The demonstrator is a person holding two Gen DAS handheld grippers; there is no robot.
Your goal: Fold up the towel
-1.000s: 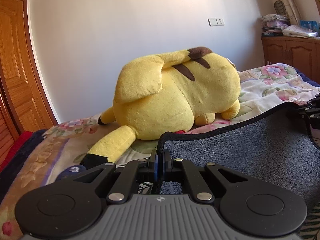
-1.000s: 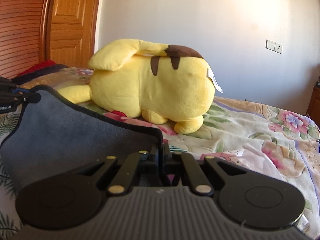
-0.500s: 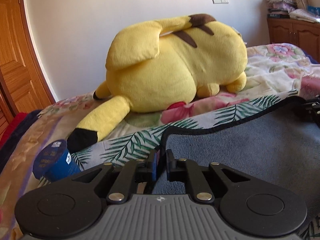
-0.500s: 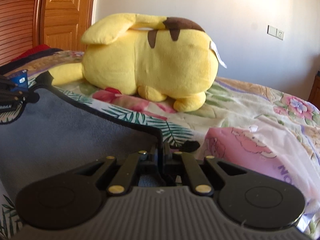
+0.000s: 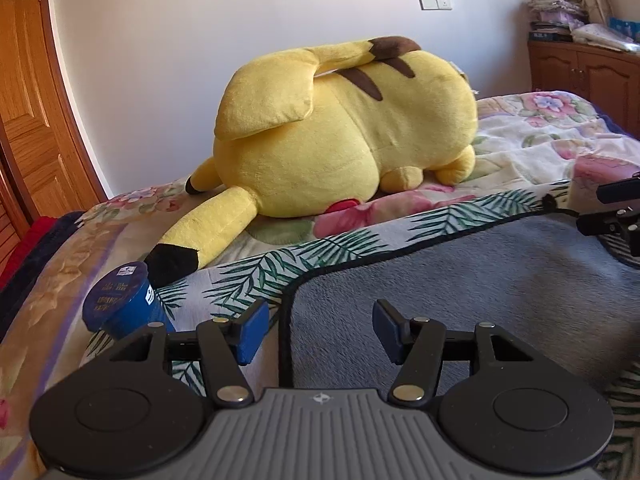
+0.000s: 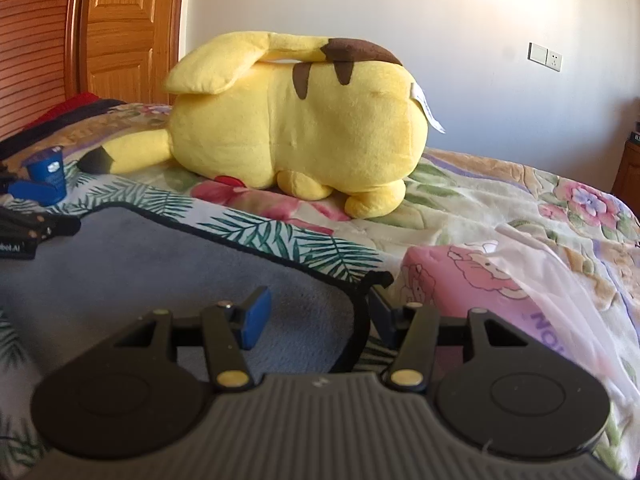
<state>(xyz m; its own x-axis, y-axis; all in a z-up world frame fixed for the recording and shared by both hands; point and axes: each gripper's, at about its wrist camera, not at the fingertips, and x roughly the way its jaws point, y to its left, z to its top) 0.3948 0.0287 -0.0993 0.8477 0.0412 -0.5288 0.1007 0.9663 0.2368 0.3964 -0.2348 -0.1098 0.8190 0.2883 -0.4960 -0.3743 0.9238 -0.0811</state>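
The towel (image 5: 460, 280) lies on the bed, its grey side up with a black hem, folded over its palm-leaf printed side (image 5: 320, 248). My left gripper (image 5: 316, 330) is open; the towel's near left corner lies free between its blue pads. My right gripper (image 6: 316, 314) is open over the towel's (image 6: 160, 280) right corner, holding nothing. Each gripper shows at the edge of the other's view.
A big yellow plush toy (image 5: 344, 132) lies on the floral bedspread (image 6: 500, 208) just behind the towel. A blue cup (image 5: 120, 304) stands by the towel's left corner. A pink bag (image 6: 520, 280) lies to the right. A wooden door (image 5: 32, 100) and a cabinet (image 5: 588, 76) stand beyond.
Both grippers lowered the towel's raised edge onto the bed, then opened and let go of its corners. The towel now lies flat, folded over.
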